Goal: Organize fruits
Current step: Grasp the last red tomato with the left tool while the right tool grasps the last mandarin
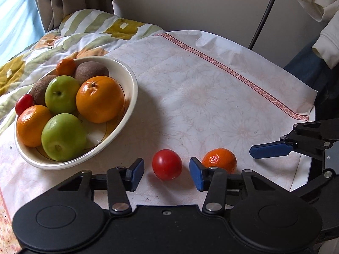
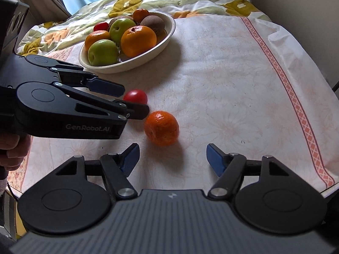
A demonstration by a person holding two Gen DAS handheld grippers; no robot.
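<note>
The left gripper (image 1: pixel 166 170) is sitting with its tongs apart around the red tomato (image 1: pixel 167 167), not touching it; the right gripper (image 2: pixel 172 158) is staying apart near the mandarin (image 2: pixel 161 127)

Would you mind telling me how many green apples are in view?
2, both in the bowl: one green apple at its near edge, the other behind it mid-bowl. More could be hidden underneath.
</note>
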